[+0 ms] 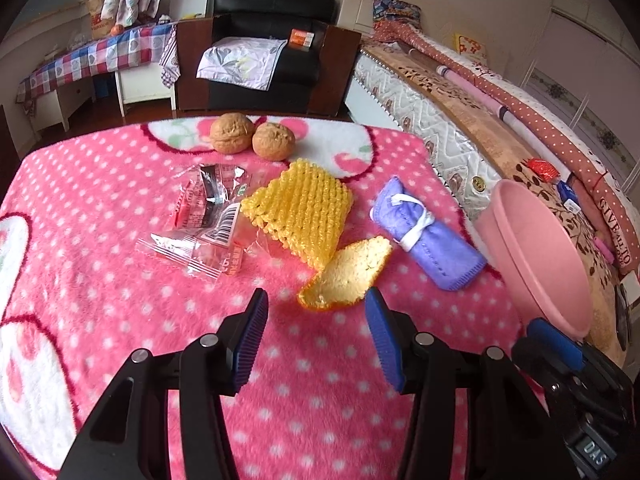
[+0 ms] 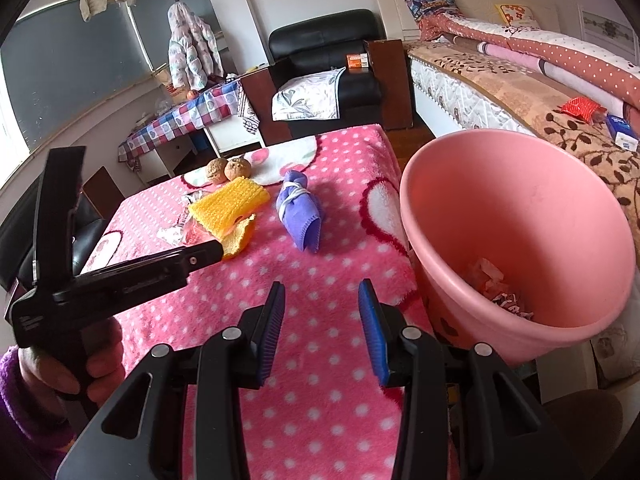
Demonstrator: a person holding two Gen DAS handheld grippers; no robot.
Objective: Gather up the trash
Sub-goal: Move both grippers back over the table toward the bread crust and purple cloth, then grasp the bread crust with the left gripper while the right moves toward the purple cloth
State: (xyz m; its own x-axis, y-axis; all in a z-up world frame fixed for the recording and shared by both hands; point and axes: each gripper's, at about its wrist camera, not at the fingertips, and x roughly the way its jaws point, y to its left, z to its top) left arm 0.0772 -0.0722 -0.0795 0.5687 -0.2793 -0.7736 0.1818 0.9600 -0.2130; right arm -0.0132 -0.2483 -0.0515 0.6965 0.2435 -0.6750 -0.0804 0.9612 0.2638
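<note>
Left hand-held gripper (image 1: 316, 312) gaping, empty, orange peel (image 1: 346, 274) just ahead, pink bin (image 1: 536, 256) beside.

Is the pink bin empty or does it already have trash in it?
Not empty. The right wrist view looks into the tilted bin, and crumpled wrappers lie at its bottom; it is far from full.
</note>
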